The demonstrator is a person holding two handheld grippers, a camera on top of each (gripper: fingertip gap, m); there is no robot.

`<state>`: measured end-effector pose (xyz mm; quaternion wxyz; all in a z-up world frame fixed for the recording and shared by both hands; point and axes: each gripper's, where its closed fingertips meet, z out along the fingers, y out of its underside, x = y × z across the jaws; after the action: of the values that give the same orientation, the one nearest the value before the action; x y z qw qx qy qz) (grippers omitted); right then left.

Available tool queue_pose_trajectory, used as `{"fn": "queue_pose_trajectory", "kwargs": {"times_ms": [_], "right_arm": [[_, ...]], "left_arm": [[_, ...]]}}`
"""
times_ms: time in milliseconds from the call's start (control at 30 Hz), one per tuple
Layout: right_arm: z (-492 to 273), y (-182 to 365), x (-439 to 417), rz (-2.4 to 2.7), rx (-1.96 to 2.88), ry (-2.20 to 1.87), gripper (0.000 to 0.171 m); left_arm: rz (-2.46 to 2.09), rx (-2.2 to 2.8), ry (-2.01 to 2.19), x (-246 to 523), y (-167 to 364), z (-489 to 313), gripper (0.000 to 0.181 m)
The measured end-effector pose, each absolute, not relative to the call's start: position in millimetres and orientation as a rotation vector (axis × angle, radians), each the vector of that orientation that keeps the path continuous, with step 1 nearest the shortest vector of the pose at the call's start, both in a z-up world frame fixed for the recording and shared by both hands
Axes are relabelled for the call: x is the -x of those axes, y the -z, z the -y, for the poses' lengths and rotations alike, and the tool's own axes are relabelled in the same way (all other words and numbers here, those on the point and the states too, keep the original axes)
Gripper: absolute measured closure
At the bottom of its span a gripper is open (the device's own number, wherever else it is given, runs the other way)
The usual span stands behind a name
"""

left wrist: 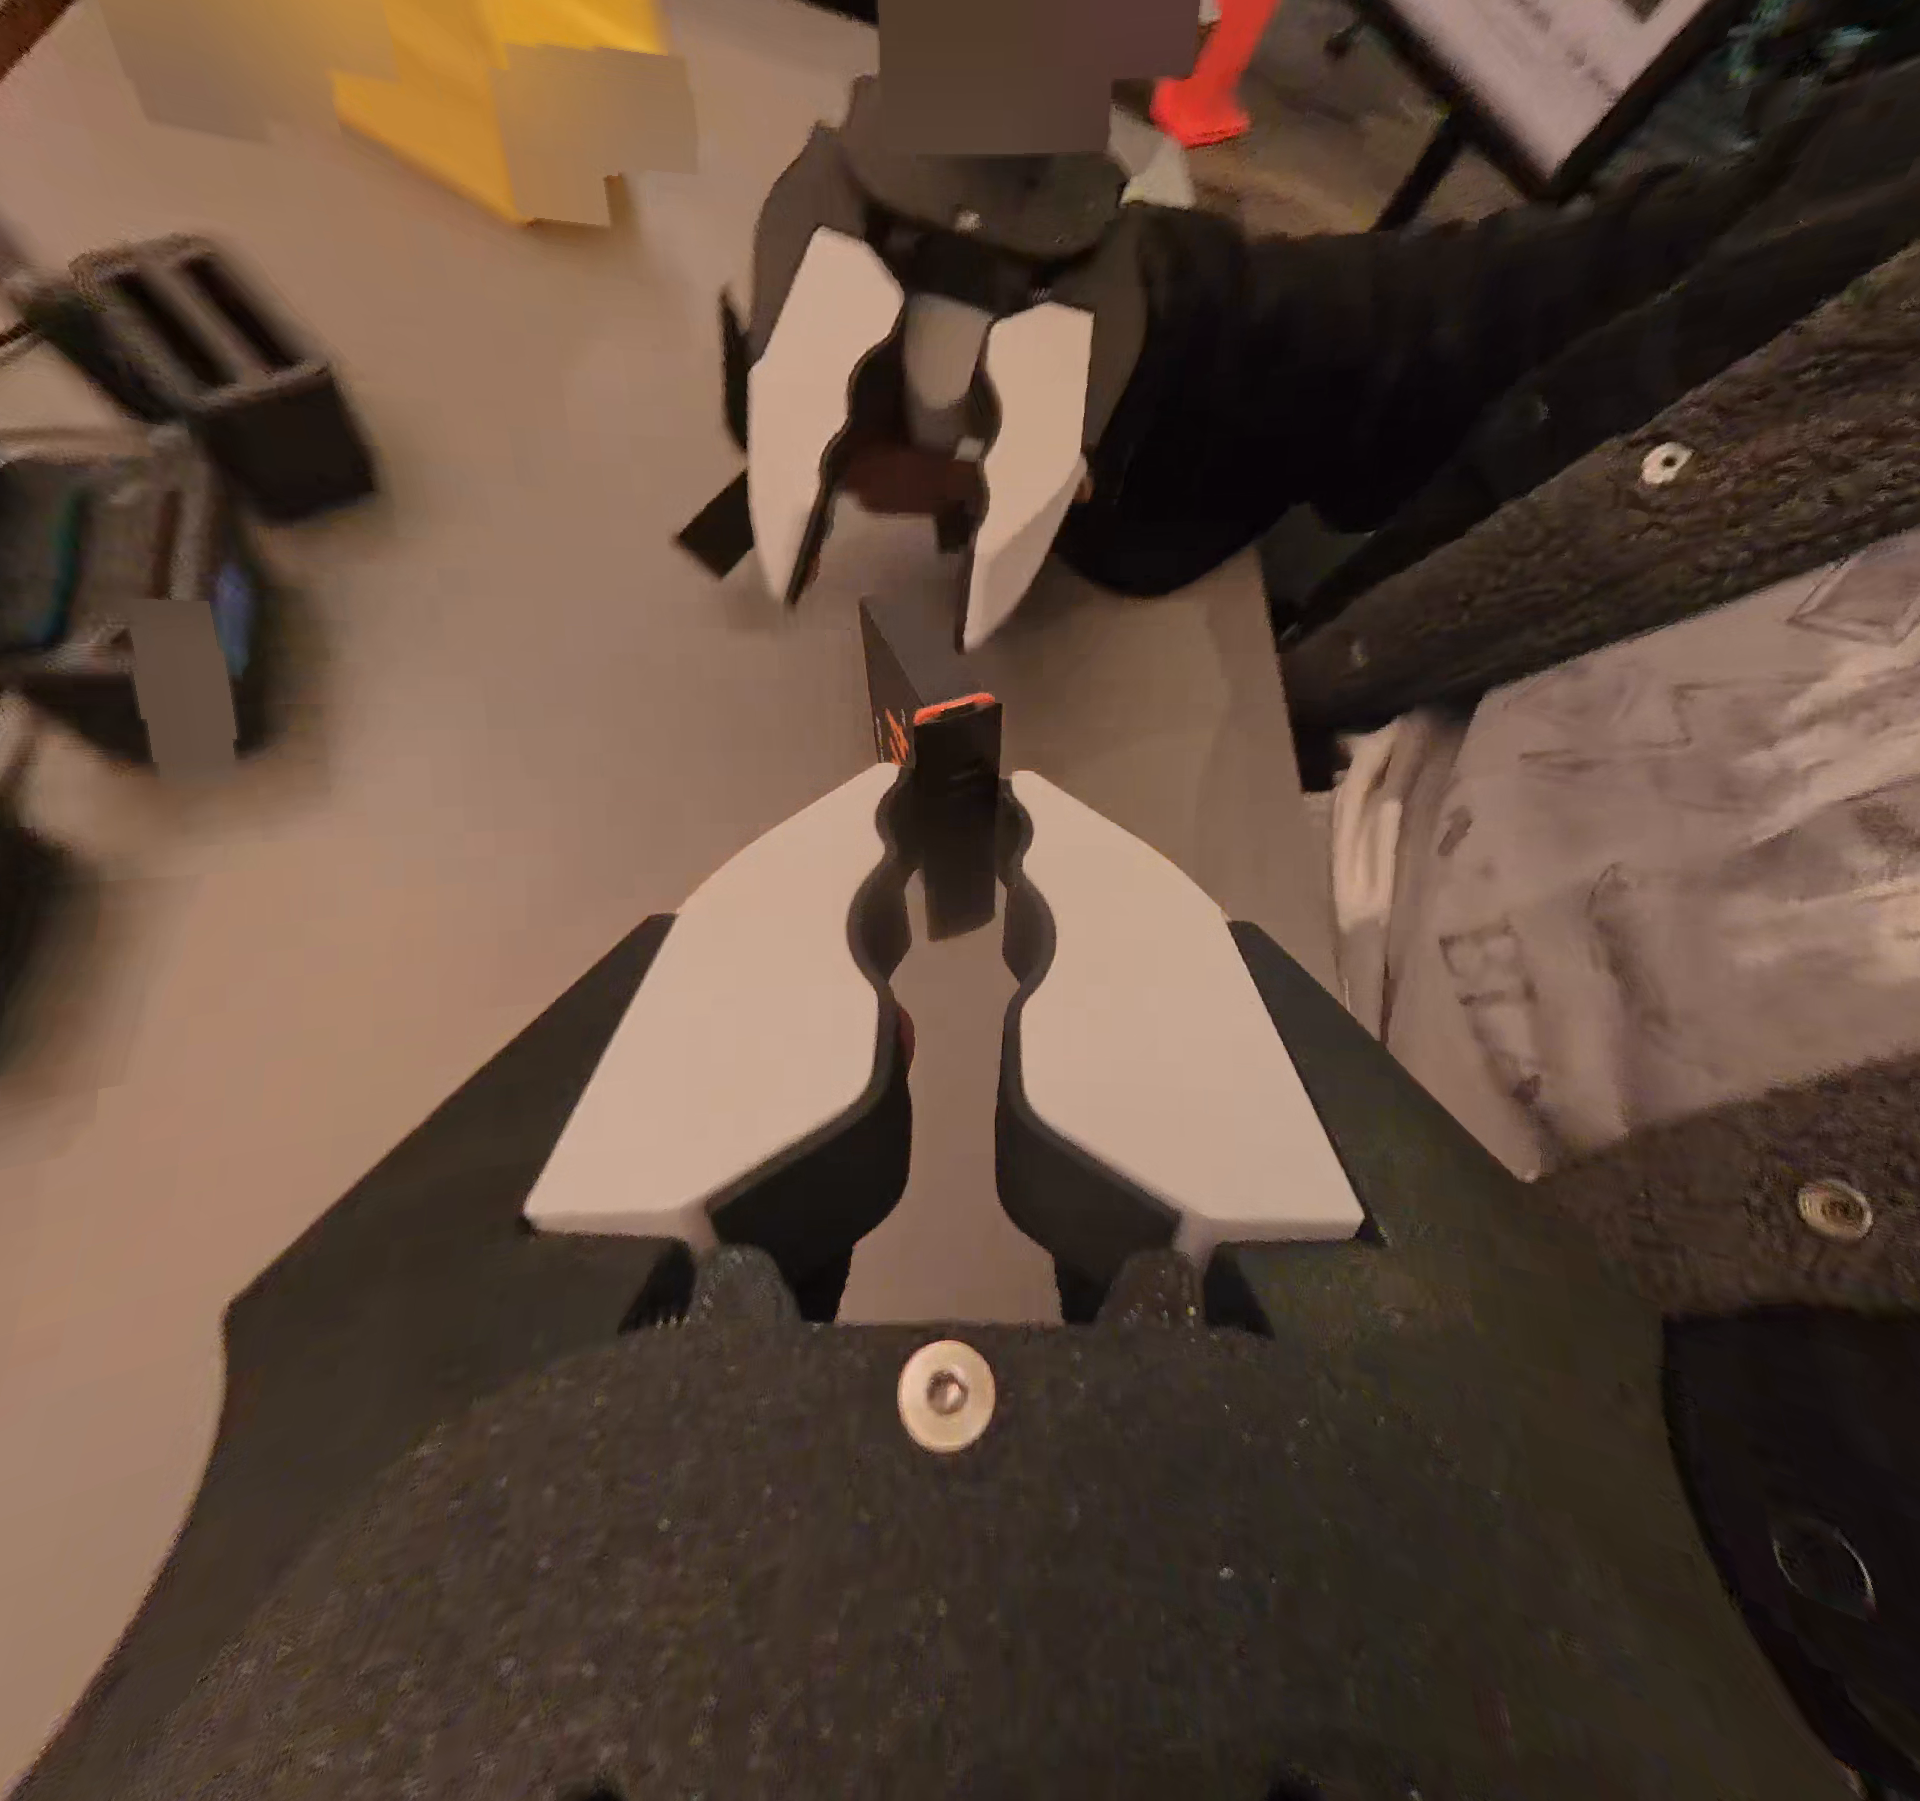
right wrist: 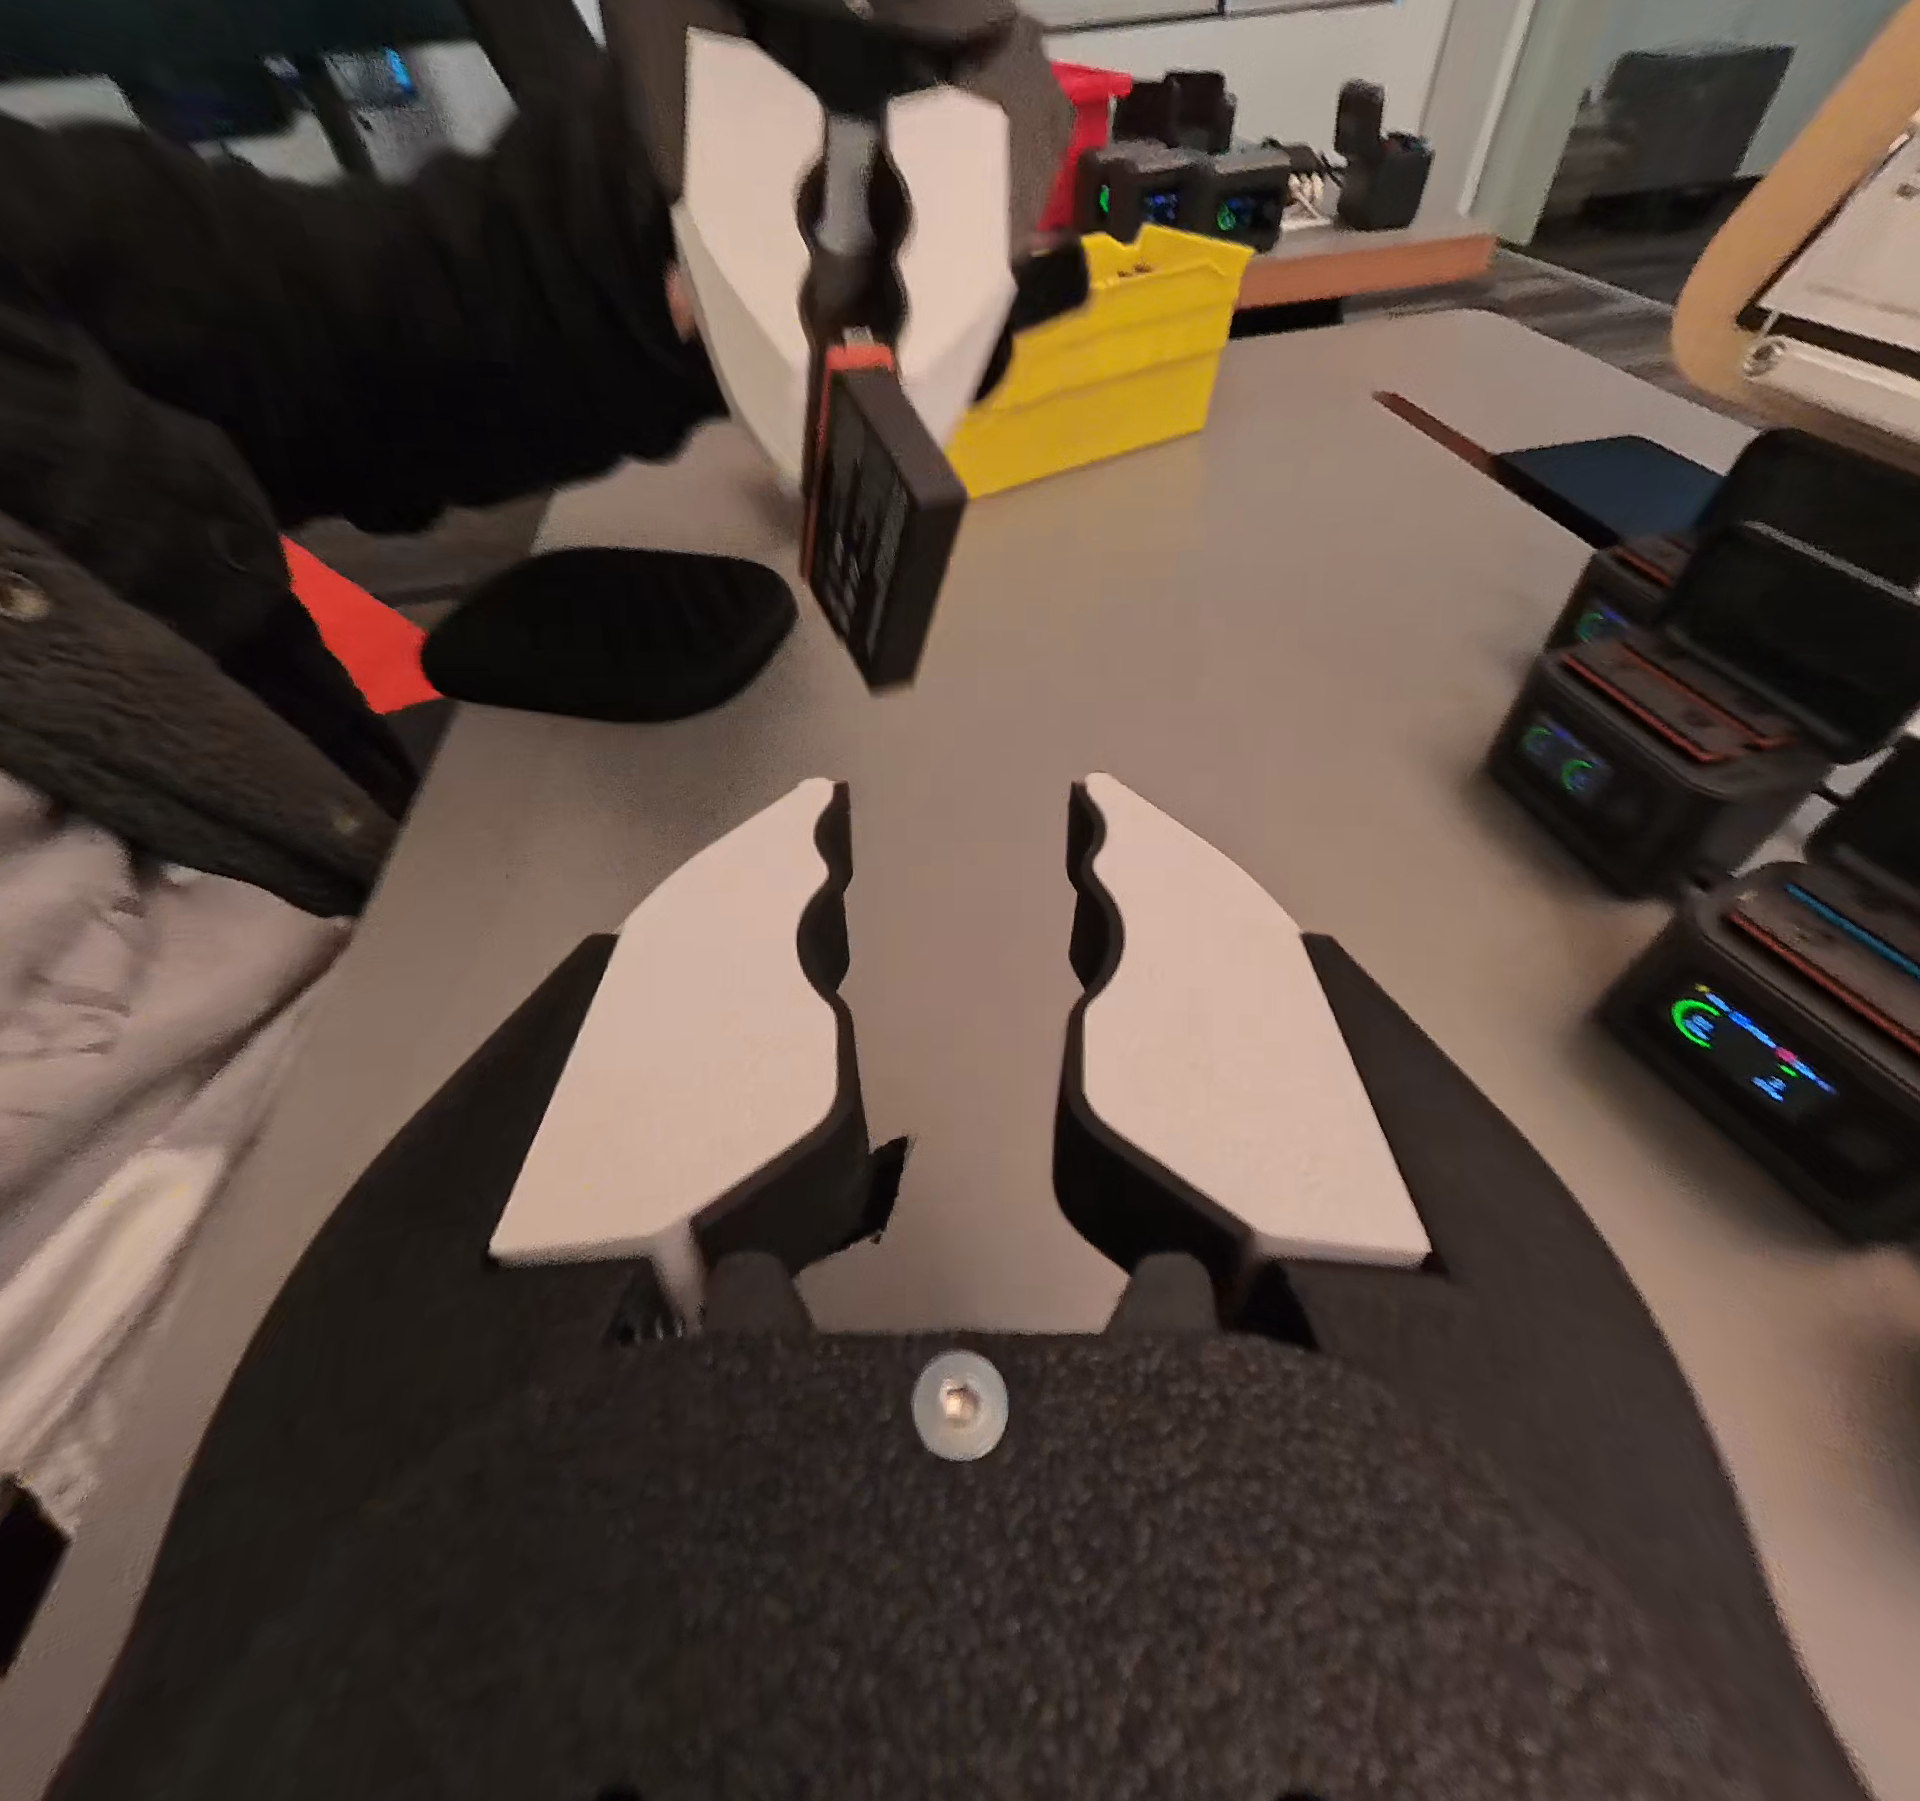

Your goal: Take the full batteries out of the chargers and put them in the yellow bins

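A black slab-shaped battery (right wrist: 878, 515) with an orange-red end is clamped at that end between the white fingers of the left hand-held gripper (left wrist: 954, 795), hanging tilted above the grey desk (right wrist: 1195, 608). The yellow bin (right wrist: 1112, 369) stands just behind it at the far side. Black chargers (right wrist: 1662, 764) with lit green displays sit at the right, batteries slotted in them.

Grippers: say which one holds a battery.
The left gripper, shut on the black battery; the right gripper is open and empty.
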<state>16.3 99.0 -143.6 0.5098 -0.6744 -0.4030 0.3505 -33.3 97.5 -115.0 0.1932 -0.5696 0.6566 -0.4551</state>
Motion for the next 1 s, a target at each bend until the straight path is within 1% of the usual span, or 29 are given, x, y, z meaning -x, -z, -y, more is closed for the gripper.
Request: {"fn": "queue_pose_trajectory", "kwargs": {"times_ms": [67, 133, 167, 233, 333, 533, 600, 767, 800, 900, 1000], "right_arm": [[-93, 135, -17, 0.969, 1.594, -0.901, 0.127], [-87, 125, -21, 0.962, 1.548, -0.962, 0.129], [-86, 119, -25, 0.945, 1.528, -0.983, 0.133], [-89, 113, -35, 0.910, 1.519, -0.981, 0.153], [-90, 108, -50, 0.882, 1.513, -1.001, 0.161], [-105, 97, -72, 0.741, 1.459, -1.009, 0.161], [-108, 93, -79, 0.695, 1.431, -1.035, 0.161], [-116, 89, -97, 0.650, 1.418, -0.997, 0.160], [-120, 91, -104, 0.645, 1.441, -0.965, 0.159], [-135, 106, -139, 0.610, 1.550, -0.802, 0.146], [-148, 138, -174, 0.598, 1.729, -0.610, 0.146]], "left_arm": [[-1.875, 1.538, 1.334, 6, 116, -89, 0.167], [-1.891, 1.488, 1.393, -16, 114, -84, 0.167], [-1.892, 1.470, 1.428, -24, 112, -82, 0.167], [-1.898, 1.431, 1.465, -37, 112, -80, 0.167], [-1.799, 1.367, 1.495, -54, 104, -87, 0.166], [-1.622, 1.340, 1.455, -76, 94, -108, 0.164], [-1.633, 1.341, 1.393, -81, 96, -110, 0.167], [-1.685, 1.392, 1.271, -97, 93, -118, 0.166], [-1.696, 1.410, 1.227, -101, 92, -124, 0.166], [-1.714, 1.484, 1.119, -117, 84, -150, 0.166], [-1.743, 1.596, 0.937, -138, 83, -186, 0.166]]}}
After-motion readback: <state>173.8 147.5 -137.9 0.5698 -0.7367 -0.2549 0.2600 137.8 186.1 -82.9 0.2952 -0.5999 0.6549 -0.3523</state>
